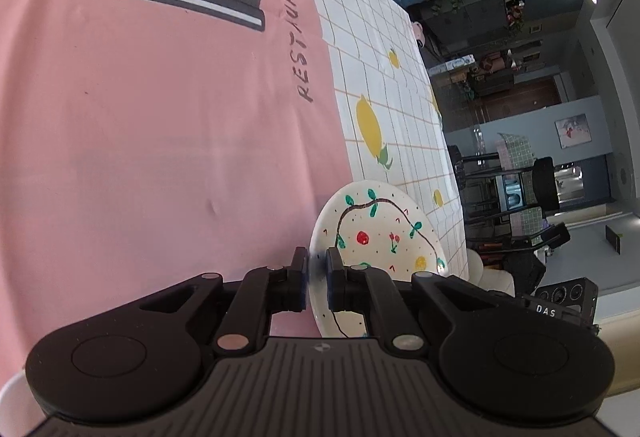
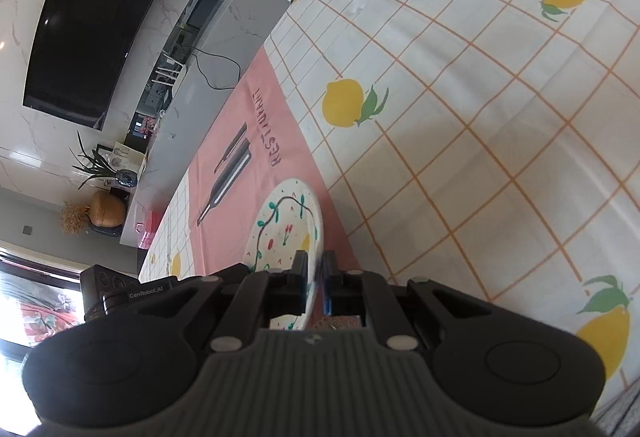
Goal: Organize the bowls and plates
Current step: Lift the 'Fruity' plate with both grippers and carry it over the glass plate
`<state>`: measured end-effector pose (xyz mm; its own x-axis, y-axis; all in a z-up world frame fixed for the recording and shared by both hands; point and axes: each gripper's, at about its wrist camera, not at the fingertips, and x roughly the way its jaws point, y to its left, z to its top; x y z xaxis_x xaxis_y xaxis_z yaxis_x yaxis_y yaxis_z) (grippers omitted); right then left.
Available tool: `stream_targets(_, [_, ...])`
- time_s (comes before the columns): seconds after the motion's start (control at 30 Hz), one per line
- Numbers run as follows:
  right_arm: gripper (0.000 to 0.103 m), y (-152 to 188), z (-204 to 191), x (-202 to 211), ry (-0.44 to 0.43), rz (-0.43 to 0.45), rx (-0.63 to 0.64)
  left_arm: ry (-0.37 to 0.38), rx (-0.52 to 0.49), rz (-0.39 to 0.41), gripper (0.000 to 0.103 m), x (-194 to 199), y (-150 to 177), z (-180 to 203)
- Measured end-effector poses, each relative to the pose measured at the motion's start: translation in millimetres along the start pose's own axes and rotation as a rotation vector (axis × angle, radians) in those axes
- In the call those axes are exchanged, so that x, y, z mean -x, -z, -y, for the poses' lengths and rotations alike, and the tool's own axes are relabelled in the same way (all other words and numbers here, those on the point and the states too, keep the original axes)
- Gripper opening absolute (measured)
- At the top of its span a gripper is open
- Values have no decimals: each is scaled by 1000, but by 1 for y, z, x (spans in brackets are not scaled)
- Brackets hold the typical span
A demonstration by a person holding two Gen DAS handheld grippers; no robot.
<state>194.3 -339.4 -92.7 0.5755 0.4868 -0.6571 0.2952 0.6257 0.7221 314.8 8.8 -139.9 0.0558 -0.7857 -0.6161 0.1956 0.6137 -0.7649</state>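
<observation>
Plate (image 1: 380, 233), painted with vines and cherries, sits tilted over pink mat (image 1: 160, 117). Left gripper (image 1: 317, 269) pinches its rim; right gripper (image 2: 315, 273) pinches the opposite edge, probably lifted clear.

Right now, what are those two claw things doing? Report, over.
Left gripper and right gripper both shut on the painted plate rim. Plate over the pink mat. Nothing in the way.

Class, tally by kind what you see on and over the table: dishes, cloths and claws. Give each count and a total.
Painted plate: 1
Cloths: 2, the pink mat and the lemon tablecloth
Claws: 2, left claw and right claw, both gripping the plate's rim
Total: 5
</observation>
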Motion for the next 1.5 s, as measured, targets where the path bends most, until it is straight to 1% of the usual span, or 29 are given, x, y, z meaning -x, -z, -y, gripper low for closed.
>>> stream_targets(0.07, [5,4,4,7,-2,-4,-11,-20,-9,-23,11,-7,3,4])
stream_targets(0.13, [5,10,11,14,-6,-24,-38,-16,-5,-48,11,-11,6,6])
stream_targets(0.2, [5,15,13,18,9,-26,-41,-2,-23,-51,11,-11,9,10])
stream_targets(0.33, [5,23,19,27,17,-35,-52,-20,-64,-72,11,-13,12,22])
stream_targets(0.43, [6,28,21,36,25,-33,-54,-8,-59,-157,11,-18,9,25])
stream_targets(0.53, [6,36,25,43,59,-49,-65,13,-81,-172,11,-18,11,31])
stream_targets(0.63, [6,44,27,48,65,-71,-65,-8,-109,-194,11,-20,14,37])
stream_targets(0.8, [7,56,19,52,122,-80,-11,-40,-143,-231,11,-27,18,43])
stream_targets(0.93, [8,63,15,55,129,-96,7,-56,-160,-260,11,-26,20,48])
stream_targets(1.0, [8,65,12,57,142,-96,16,-84,-202,-283,11,-28,22,54])
stream_targets(1.1, [8,67,10,56,161,-101,26,-135,-248,-304,15,-33,27,61])
stream_targets(1.37, [8,77,15,49,212,-126,23,-215,-319,-320,16,-36,36,76])
stream_targets(1.5, [11,80,14,46,242,-131,31,-252,-344,-313,17,-39,40,84])
